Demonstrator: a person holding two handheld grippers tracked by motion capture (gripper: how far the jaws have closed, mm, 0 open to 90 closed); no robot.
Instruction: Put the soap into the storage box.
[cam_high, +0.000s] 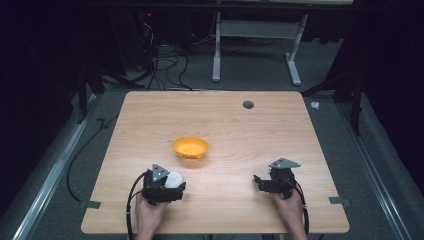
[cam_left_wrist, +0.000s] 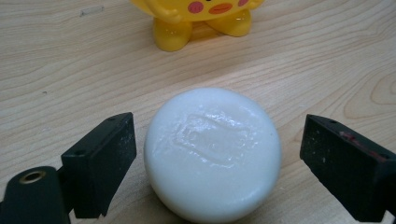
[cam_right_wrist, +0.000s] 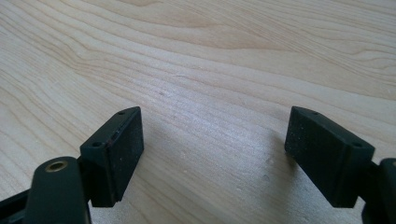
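Two grippers resting near the front edge of the wooden table (cam_high: 280, 125), each gripped from below by a hand. Left gripper (cam_high: 172, 184) sitting toward the front-left corner, jaws spread wide and flanking a white round soap-like puck (cam_left_wrist: 212, 154) without touching it, a gap showing on both sides in the left gripper view. Puck lying flat on the tabletop, smooth and glossy, bearing a faint rectangular imprint on its top face. Right gripper (cam_high: 261, 183) lying toward the front-right corner, jaws likewise standing wide apart and clasping nothing, bare wood grain showing between them in the right gripper view. Sitting near the middle of the table, well apart from both grippers, an orange-yellow cartoon-figure bowl (cam_high: 190, 147), showing stubby yellow feet and pink cheeks just beyond the puck in the left gripper view.
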